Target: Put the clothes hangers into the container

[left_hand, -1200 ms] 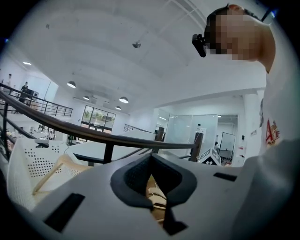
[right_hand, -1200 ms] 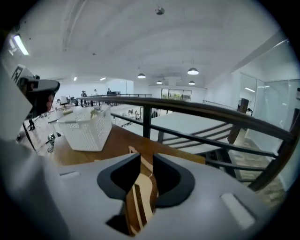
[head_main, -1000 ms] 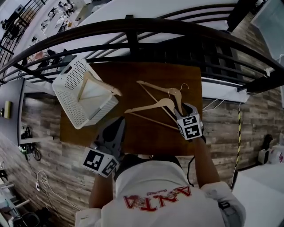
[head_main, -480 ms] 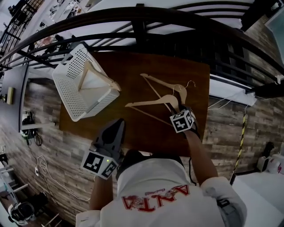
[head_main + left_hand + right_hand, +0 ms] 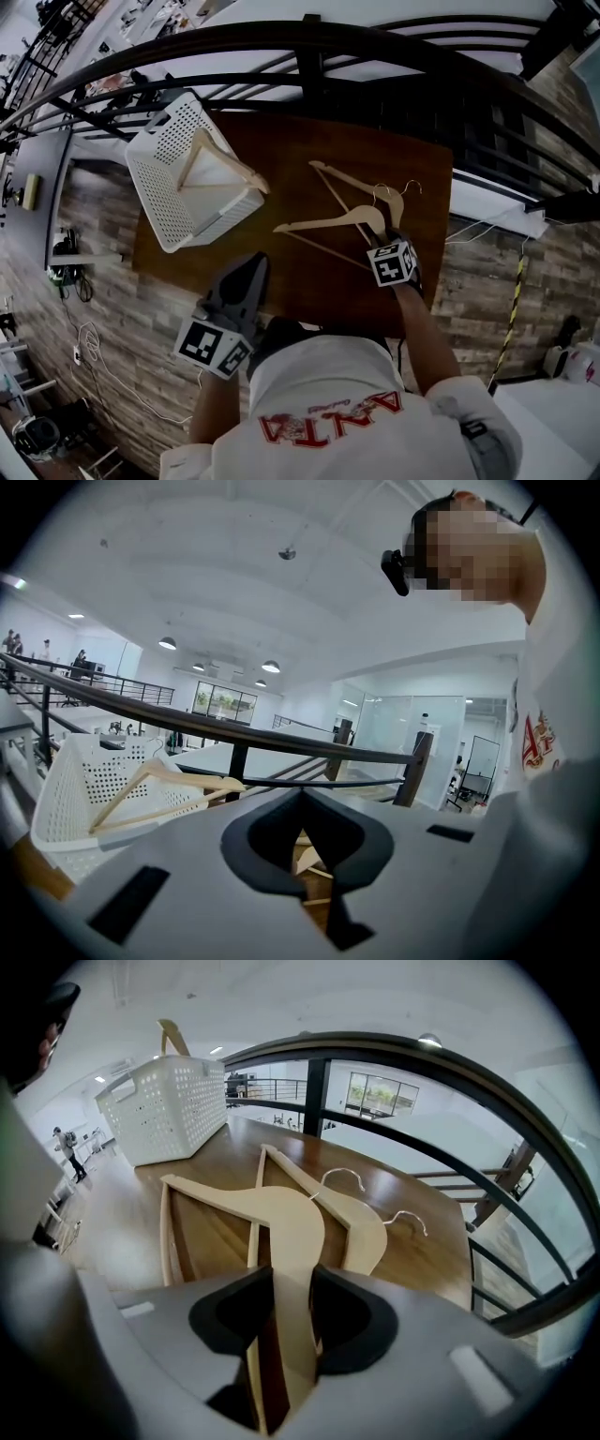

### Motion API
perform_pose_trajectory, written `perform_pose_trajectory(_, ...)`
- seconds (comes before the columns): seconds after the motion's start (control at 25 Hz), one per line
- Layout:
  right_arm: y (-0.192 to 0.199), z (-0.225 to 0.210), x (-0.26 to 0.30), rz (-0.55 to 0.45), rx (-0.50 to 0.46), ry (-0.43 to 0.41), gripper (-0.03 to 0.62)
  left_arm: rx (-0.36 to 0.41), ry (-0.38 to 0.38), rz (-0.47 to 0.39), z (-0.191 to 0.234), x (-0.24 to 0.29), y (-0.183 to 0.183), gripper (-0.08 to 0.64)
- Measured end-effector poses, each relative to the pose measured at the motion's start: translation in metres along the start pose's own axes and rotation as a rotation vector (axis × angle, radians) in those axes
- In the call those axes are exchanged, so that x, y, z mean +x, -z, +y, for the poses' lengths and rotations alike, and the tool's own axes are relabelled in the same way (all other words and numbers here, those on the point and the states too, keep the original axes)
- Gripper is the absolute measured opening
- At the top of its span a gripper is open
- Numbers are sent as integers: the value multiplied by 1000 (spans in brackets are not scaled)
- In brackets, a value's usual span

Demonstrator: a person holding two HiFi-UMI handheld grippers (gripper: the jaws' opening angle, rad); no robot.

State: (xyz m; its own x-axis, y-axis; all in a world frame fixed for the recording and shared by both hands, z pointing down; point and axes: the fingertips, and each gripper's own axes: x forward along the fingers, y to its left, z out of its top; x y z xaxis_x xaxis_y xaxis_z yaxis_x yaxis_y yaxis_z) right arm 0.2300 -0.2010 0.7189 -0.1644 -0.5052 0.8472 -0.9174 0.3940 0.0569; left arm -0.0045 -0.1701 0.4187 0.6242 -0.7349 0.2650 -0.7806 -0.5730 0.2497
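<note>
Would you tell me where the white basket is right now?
Head view: the white basket sits at the left end of the table, left of two hangers.

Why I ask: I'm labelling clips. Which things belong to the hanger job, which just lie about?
Job: white basket, hanger inside it, near hanger, far hanger, right tongs just closed onto the near hanger.
Lying about: railing, striped pole.

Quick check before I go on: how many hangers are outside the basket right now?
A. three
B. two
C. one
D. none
B: a near hanger and a far hanger lie on the table, while a third hanger sits in the basket.
</note>
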Motion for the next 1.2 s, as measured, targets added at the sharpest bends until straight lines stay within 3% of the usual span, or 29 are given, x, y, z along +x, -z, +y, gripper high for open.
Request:
perform_pose_trajectory(0.48, -75, -23, -100, -288, 33, 120, 129, -1, 5, -64, 16, -22, -18, 9)
perform_pose_trajectory(0.68, -95, -51, -140, -355, 57, 194, 129, 1, -7, -93, 28, -34, -25, 9)
perform_pose_trajectory(0.88, -110, -55, -179, -411, 5, 247, 129, -9, -8, -117, 41, -45, -30, 9)
perform_pose_trajectory(1.2, -126, -68, -225, -484, 62, 327, 129, -11, 20, -148, 49, -49, -36, 9)
